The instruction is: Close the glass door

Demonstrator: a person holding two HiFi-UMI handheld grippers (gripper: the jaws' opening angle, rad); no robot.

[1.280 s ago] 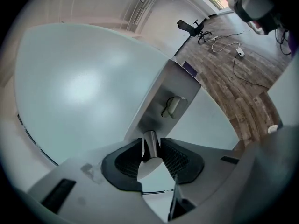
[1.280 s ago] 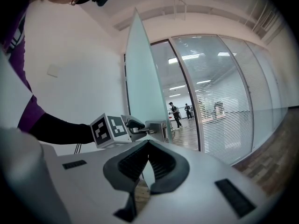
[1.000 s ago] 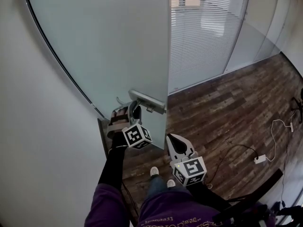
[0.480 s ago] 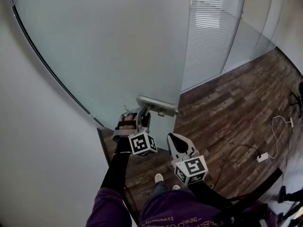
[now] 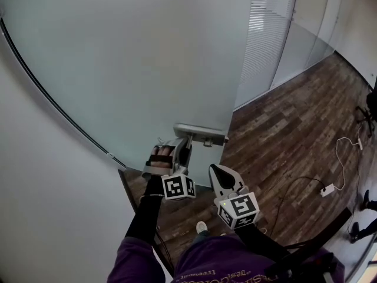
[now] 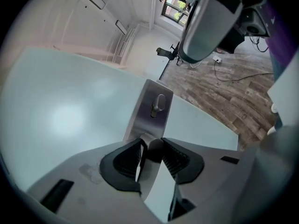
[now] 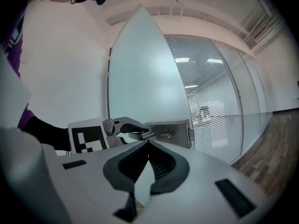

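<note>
The frosted glass door [image 5: 147, 58] fills the upper left of the head view. Its metal lever handle [image 5: 199, 132] sits near the door's free edge. My left gripper [image 5: 181, 149] is shut on that lever. In the left gripper view the dark pads [image 6: 128, 160] clamp the round lever [image 6: 152, 149] from both sides, below the steel lock plate [image 6: 150, 111]. My right gripper [image 5: 217, 171] hangs a little right of and below the handle, shut and empty, apart from the door. The right gripper view shows its jaws [image 7: 148, 146] closed, with the left gripper [image 7: 125, 126] on the lever beyond.
A white wall [image 5: 41, 187] runs along the left. Past the door's edge stand glass partitions with blinds [image 5: 268, 28]. On the dark wood floor [image 5: 294, 117] to the right lie a cable and white adapter [image 5: 326, 188]. The person's shoe [image 5: 201, 226] shows below.
The door has swung, its free edge shifting right in the head view. The handle and my left gripper moved with it, and the right gripper drifted alongside.
</note>
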